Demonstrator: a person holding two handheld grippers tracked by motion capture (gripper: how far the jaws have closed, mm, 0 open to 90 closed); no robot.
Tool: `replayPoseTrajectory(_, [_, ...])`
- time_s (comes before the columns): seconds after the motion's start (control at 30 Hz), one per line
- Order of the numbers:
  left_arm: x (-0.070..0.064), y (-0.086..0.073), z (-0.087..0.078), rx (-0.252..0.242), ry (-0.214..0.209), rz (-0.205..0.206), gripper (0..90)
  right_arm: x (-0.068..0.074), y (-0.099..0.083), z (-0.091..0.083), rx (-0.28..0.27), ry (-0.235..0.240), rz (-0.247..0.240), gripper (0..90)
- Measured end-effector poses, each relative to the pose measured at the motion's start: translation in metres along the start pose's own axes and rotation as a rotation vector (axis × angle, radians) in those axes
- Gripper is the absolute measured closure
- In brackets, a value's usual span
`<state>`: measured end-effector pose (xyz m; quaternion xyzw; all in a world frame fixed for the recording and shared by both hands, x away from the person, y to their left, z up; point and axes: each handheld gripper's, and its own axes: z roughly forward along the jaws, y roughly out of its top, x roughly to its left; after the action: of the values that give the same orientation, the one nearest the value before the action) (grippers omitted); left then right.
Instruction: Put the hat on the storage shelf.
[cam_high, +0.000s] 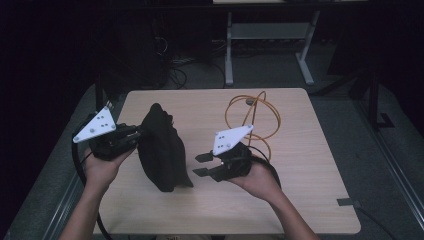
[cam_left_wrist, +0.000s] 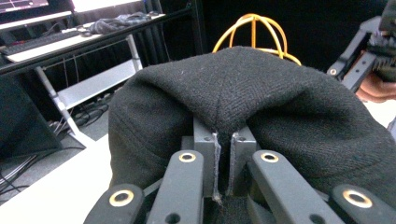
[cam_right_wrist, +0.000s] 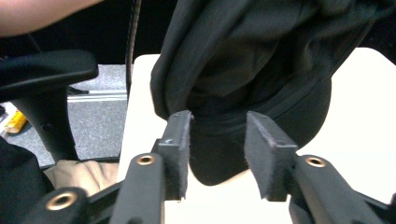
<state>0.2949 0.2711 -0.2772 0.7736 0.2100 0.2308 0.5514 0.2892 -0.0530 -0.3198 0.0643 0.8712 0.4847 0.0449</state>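
Observation:
A black cap (cam_high: 162, 150) stands on edge at the left middle of the light wooden table (cam_high: 310, 165). My left gripper (cam_high: 137, 132) is shut on the cap's fabric from the left. In the left gripper view the jaws pinch a fold of the cap (cam_left_wrist: 261, 93) at the left gripper (cam_left_wrist: 223, 140). My right gripper (cam_high: 201, 165) sits just right of the cap, open, with nothing held. In the right gripper view the cap (cam_right_wrist: 243, 56) hangs close ahead of the right gripper (cam_right_wrist: 217, 135), its brim low between the spread jaws. An orange wire frame (cam_high: 252, 117) stands behind the right hand.
The orange wire frame (cam_left_wrist: 254, 28) rises behind the cap in the left gripper view, with the other gripper (cam_left_wrist: 359, 56) at the right. A white desk frame (cam_high: 270, 45) and floor cables lie beyond the table. A black chair arm (cam_right_wrist: 46, 74) is at the left.

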Motion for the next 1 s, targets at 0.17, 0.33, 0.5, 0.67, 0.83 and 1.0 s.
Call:
replayPoseTrajectory(0.17, [0.008, 0.007, 0.003, -0.006, -0.006, -0.015, 85.7, 0.004, -0.022, -0.015, 0.019, -0.071, -0.003, 48.8])
replayPoseTrajectory(0.33, [0.013, 0.016, 0.009, -0.006, -0.017, -0.02, 85.7, 0.006, -0.049, -0.032, 0.028, -0.117, 0.04, 45.8])
replayPoseTrajectory(0.5, [0.016, 0.028, 0.014, 0.01, -0.028, -0.004, 85.6, 0.009, -0.077, -0.049, 0.027, -0.178, 0.072, 42.1])
replayPoseTrajectory(0.67, [0.019, 0.04, 0.018, 0.016, -0.034, 0.011, 85.7, 0.008, -0.109, -0.066, 0.034, -0.243, 0.153, 39.2])
replayPoseTrajectory(0.83, [0.024, 0.048, 0.024, 0.007, -0.056, -0.003, 85.6, 0.008, -0.141, -0.077, 0.062, -0.312, 0.199, 34.9])
replayPoseTrajectory(1.0, [0.028, 0.056, 0.034, 0.01, -0.078, -0.023, 85.7, 0.004, -0.162, -0.089, 0.084, -0.353, 0.237, 31.7])
